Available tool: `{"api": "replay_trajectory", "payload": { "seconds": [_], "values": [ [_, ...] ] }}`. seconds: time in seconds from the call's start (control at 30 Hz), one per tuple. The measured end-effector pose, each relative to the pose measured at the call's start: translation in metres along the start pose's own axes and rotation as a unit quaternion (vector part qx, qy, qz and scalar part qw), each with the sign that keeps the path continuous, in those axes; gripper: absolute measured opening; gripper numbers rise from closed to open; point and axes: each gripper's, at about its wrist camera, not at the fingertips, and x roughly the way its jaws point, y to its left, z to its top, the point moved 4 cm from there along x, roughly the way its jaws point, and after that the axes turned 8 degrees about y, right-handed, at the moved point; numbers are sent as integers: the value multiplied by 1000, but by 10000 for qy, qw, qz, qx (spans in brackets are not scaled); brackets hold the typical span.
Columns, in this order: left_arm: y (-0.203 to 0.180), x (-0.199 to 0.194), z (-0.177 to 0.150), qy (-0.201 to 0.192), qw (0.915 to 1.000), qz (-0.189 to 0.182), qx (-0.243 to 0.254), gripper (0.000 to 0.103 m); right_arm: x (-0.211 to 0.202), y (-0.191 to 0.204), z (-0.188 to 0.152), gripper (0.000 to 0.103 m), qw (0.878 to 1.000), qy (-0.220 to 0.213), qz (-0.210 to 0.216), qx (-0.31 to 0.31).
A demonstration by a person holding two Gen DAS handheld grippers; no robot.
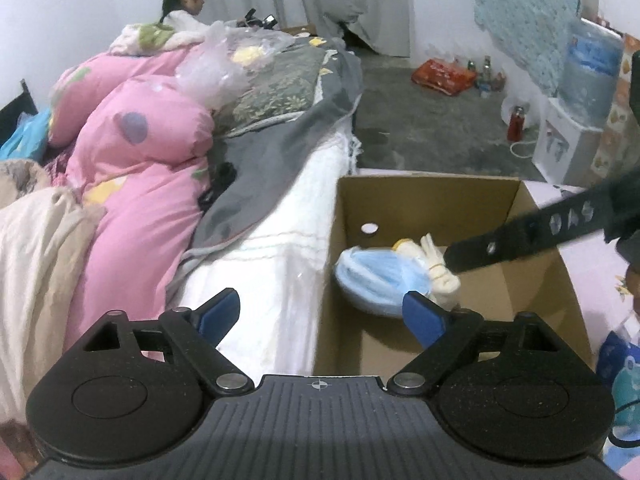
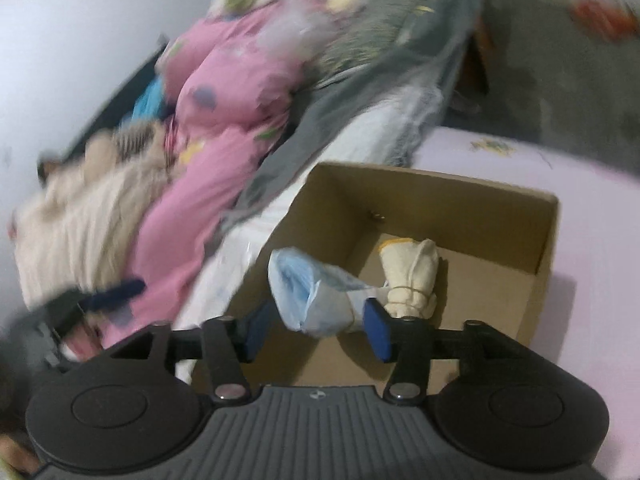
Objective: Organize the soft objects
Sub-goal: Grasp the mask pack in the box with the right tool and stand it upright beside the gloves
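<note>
Two soft bundles, a blue bundle [image 2: 308, 296] and a cream cloth roll [image 2: 408, 280], lie in the cardboard box [image 2: 500, 216], apparently sorted there, while left gripper [image 1: 320, 312] and right gripper [image 2: 316, 330] hover, fingers apart and empty.

Bundles [image 1: 384, 276] in box [image 1: 428, 200]; box right of bed [image 1: 280, 264].

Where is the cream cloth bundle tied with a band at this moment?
The cream cloth bundle lies inside the cardboard box, touching the blue bag on its left. In the left wrist view it sits by the box's left wall, beside the white bed.
</note>
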Motion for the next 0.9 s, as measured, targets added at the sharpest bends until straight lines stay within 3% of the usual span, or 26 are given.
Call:
{"api": "replay_trajectory", "payload": {
  "seconds": [0.17, 0.27, 0.37, 0.5, 0.53, 0.7, 0.8, 0.9],
  "values": [
    [14, -8, -20, 85, 9999, -89, -106, 90, 20, 35, 2, 53, 9924, 57, -649, -1048],
    [23, -11, -31, 166, 9995, -154, -204, 90, 36, 48, 8, 54, 9874, 228, -760, -1366],
    [30, -13, -37, 216, 9993, -146, -285, 90, 54, 55, 14, 65, 9832, 399, -821, -1580],
    [33, -12, -37, 231, 9990, -130, -348, 90, 77, 58, 21, 65, 9765, 520, -1054, -1809],
    [34, -11, -37, 238, 9990, -138, -360, 90, 82, 57, 22, 63, 9761, 572, -1076, -1799],
    [33, -9, -37, 252, 9990, -168, -333, 90, 102, 42, 25, 36, 9751, 915, -1128, -1673],
    [32, -7, -36, 269, 9990, -185, -311, 90, 107, 32, 26, 27, 9783, 1005, -1005, -1509],
    [31, -4, -37, 285, 9989, -205, -322, 90, 101, 27, 29, 23, 9855, 804, -861, -1223]
  ]
}}
